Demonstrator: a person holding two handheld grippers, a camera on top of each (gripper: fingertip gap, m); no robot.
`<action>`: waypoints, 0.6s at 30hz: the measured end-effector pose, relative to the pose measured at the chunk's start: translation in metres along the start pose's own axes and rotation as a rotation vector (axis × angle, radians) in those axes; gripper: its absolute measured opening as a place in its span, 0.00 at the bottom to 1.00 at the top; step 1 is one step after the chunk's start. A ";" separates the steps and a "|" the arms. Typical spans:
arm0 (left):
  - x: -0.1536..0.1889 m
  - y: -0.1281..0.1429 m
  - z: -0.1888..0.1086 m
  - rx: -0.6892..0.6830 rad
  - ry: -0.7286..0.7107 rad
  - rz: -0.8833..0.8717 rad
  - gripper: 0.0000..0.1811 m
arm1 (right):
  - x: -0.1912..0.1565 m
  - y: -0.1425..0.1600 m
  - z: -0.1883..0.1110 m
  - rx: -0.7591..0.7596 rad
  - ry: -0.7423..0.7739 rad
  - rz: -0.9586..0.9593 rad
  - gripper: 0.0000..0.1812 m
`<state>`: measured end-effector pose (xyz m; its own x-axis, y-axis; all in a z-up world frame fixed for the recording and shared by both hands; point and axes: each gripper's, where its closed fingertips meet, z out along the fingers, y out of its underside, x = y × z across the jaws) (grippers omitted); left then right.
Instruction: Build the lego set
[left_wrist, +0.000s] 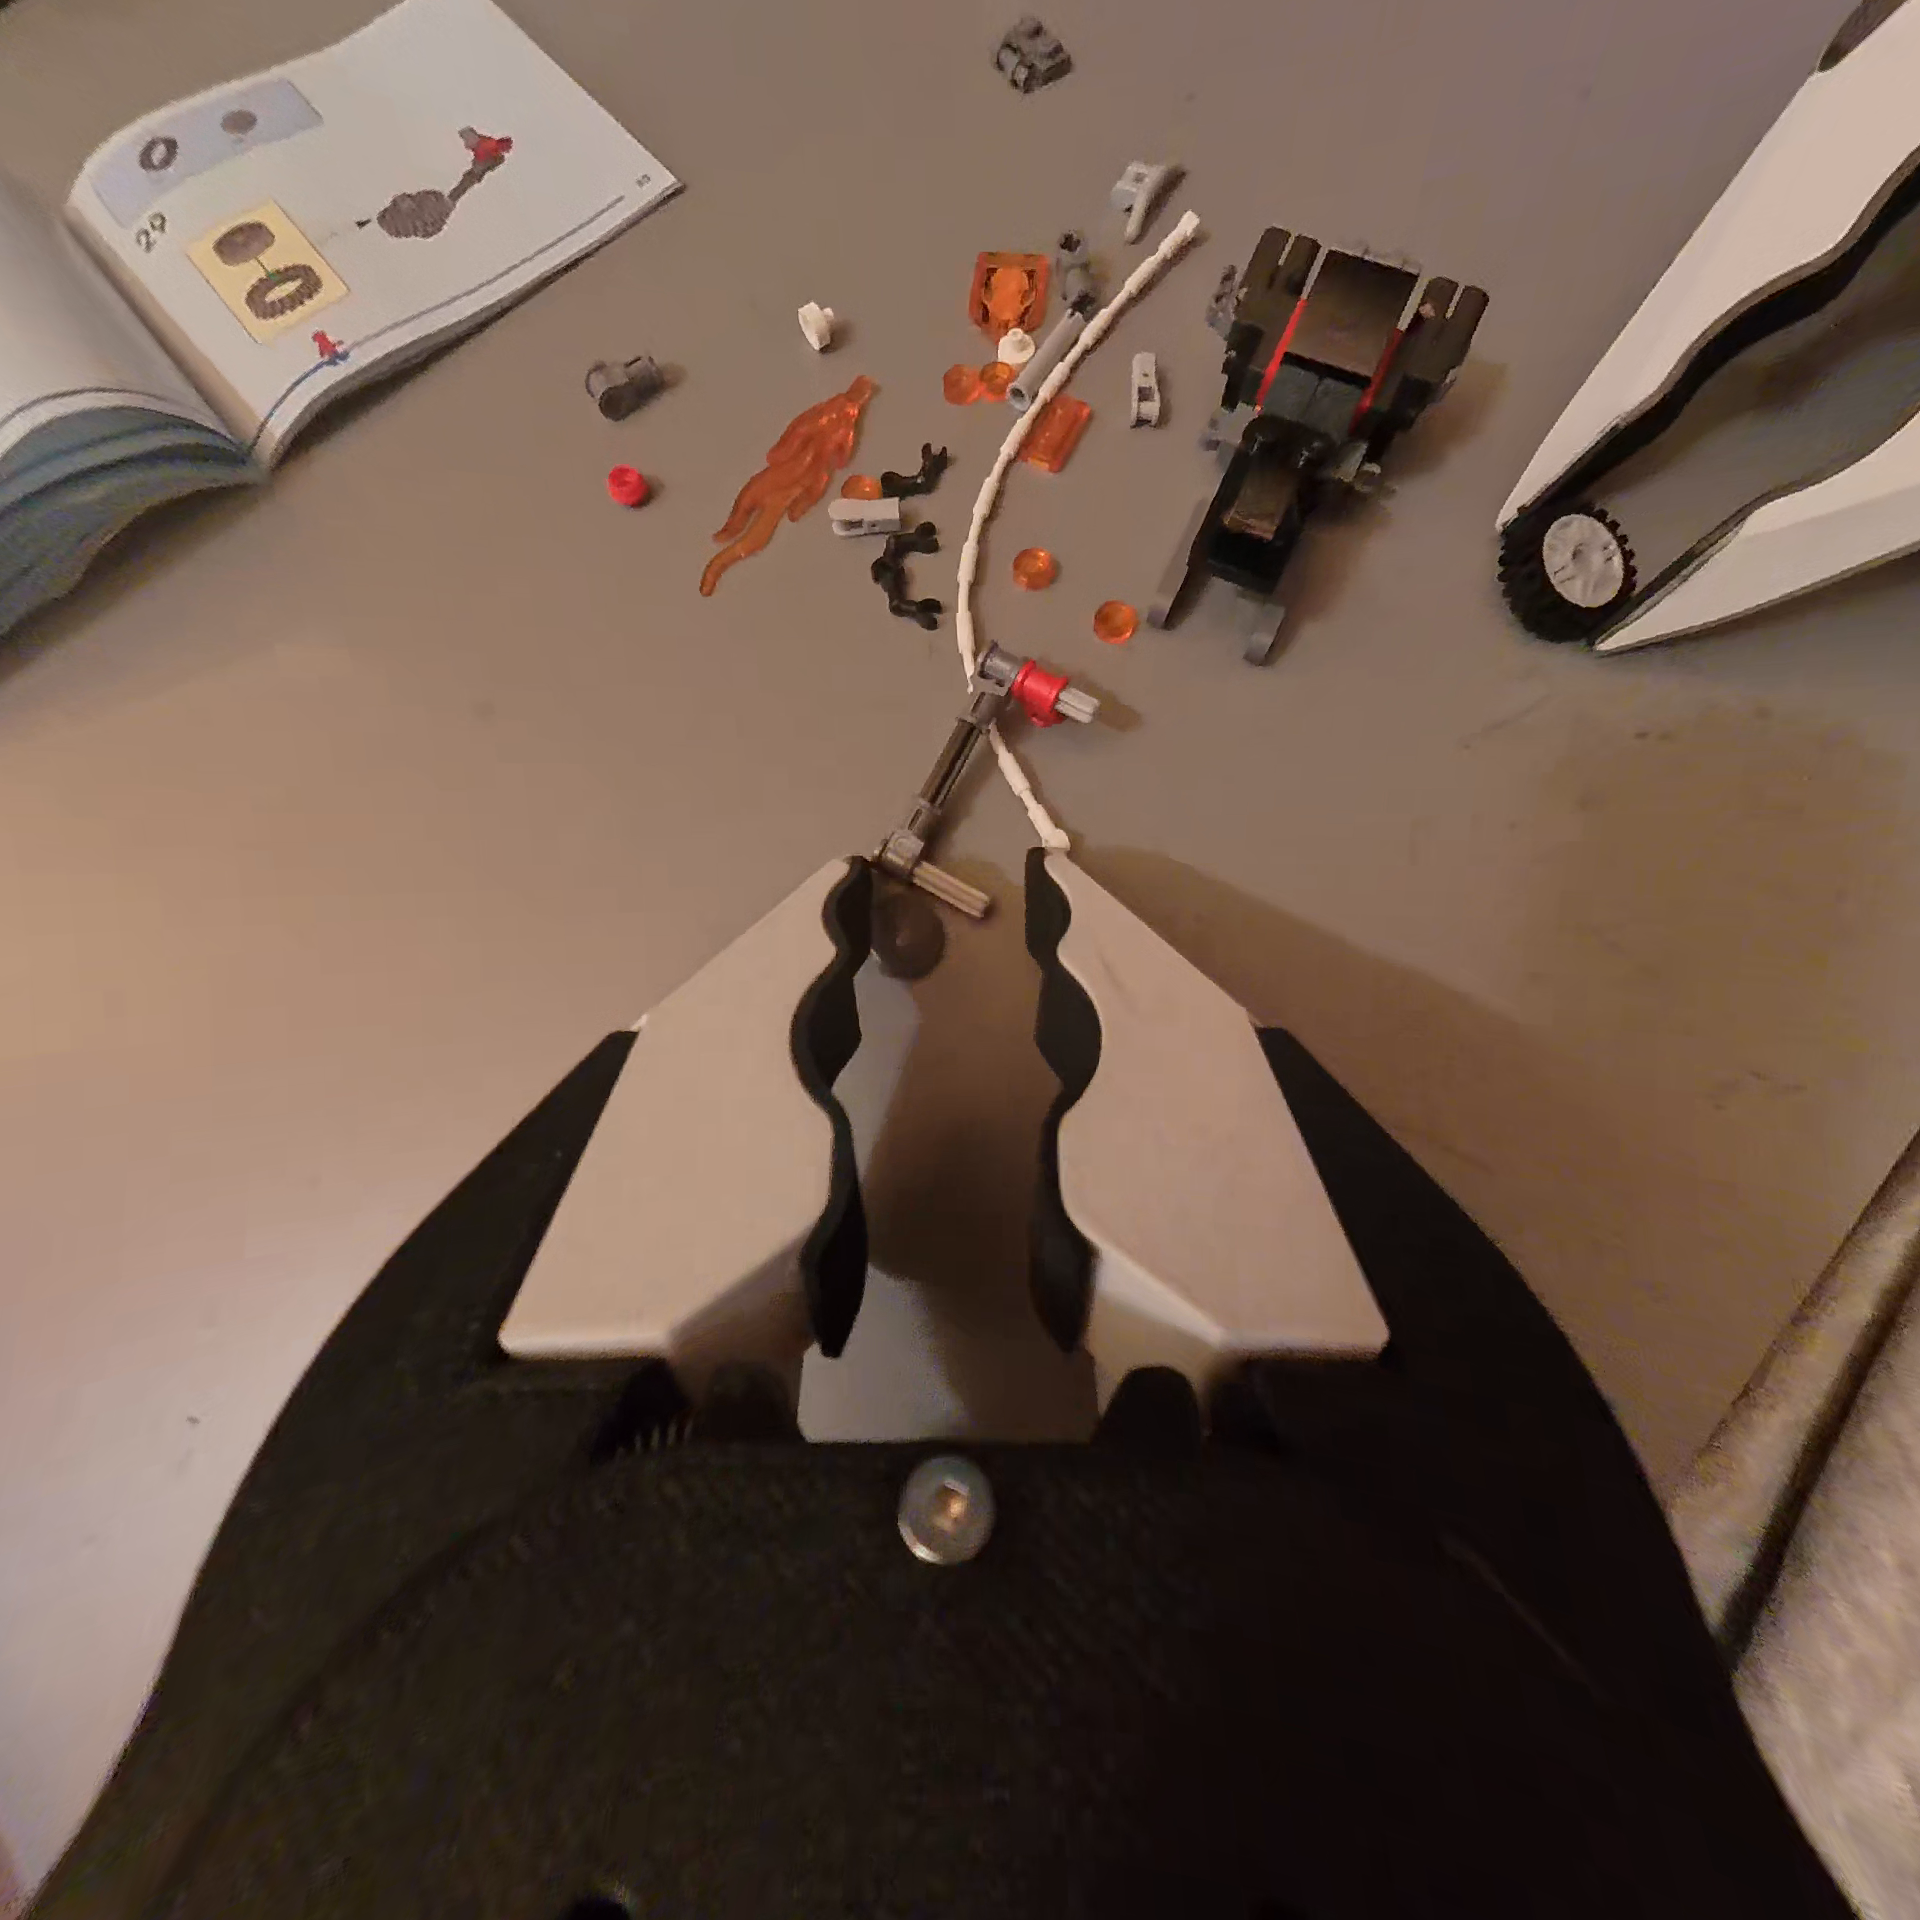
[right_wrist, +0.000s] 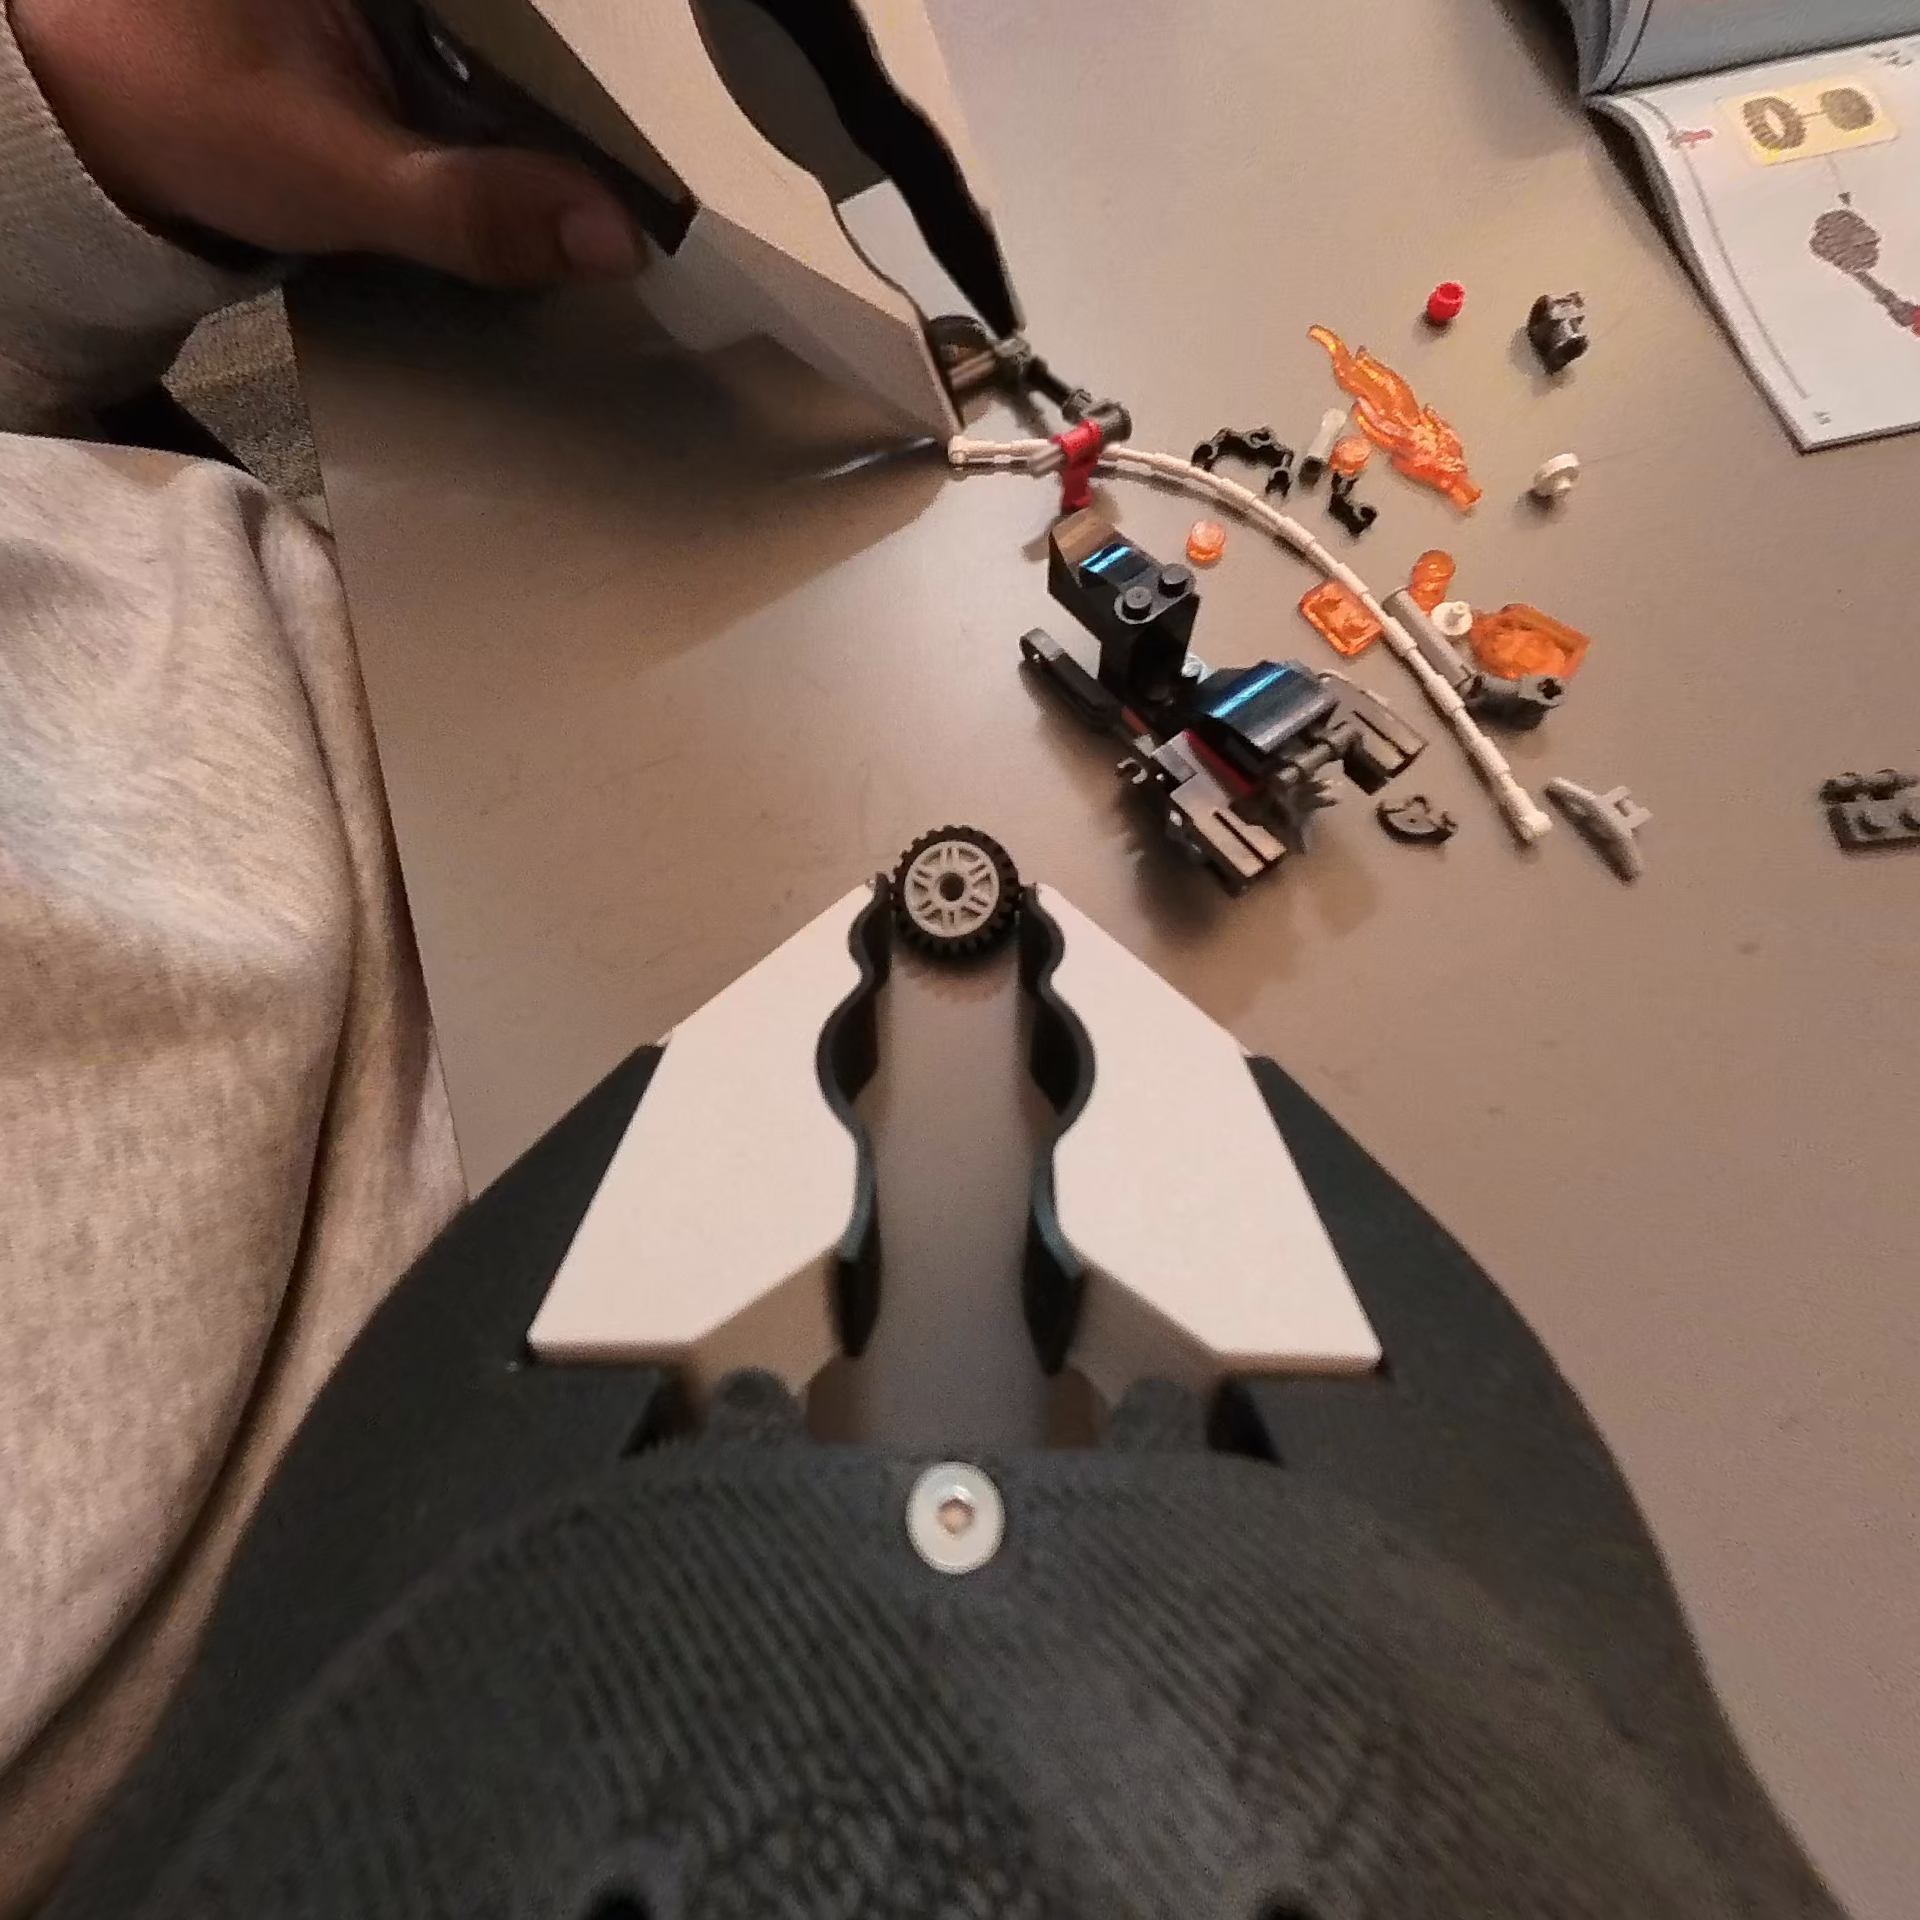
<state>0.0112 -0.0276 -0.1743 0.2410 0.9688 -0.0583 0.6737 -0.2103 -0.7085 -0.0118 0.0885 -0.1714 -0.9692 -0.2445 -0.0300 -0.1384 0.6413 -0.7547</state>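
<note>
My left gripper (left_wrist: 945, 873) is open and low over the grey table. The grey axle end of a thin fork assembly (left_wrist: 961, 758) with a red piece lies between its fingertips, close to the left finger; a dark round piece (left_wrist: 910, 941) lies beside it. The same gripper (right_wrist: 971, 364) shows at the top of the right wrist view, at the fork assembly (right_wrist: 1049, 400). My right gripper (right_wrist: 953, 885) is shut on a small wheel (right_wrist: 948, 868) with a black tyre and light grey rim, held above the table; it shows at right (left_wrist: 1569, 561). A partly built dark motorbike (left_wrist: 1330, 416) (right_wrist: 1195, 707) lies between them.
Loose parts lie scattered: an orange flame (left_wrist: 795, 473), a long white chain (left_wrist: 1039, 416), orange studs, a red stud (left_wrist: 627, 484), black and grey bits. An open instruction booklet (left_wrist: 312, 260) (right_wrist: 1787, 260) lies at the table's far side. A person's hand (right_wrist: 364, 156) and beige sleeve (right_wrist: 156, 831) are close by. Some 12 cm of space lies between my two pairs of fingers. To reach the partly built dark motorbike (left_wrist: 1330, 416) in a straight line is about 4 cm for my right fingers, about 9 cm for my left.
</note>
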 end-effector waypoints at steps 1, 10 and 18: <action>0.000 0.000 0.000 -0.001 -0.002 -0.001 0.16 | 0.000 0.000 0.000 0.000 0.000 0.000 0.12; 0.000 0.001 0.000 -0.002 0.018 -0.018 0.07 | 0.001 0.001 0.000 -0.001 0.005 -0.004 0.12; -0.001 -0.005 -0.006 0.051 0.047 -0.058 0.06 | 0.002 0.002 0.001 -0.002 0.008 -0.008 0.13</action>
<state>0.0115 -0.0286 -0.1667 0.2362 0.9716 0.0161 0.6515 -0.1461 -0.7444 -0.0142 0.0888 -0.1734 -0.9698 -0.2433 -0.0186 -0.1463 0.6406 -0.7538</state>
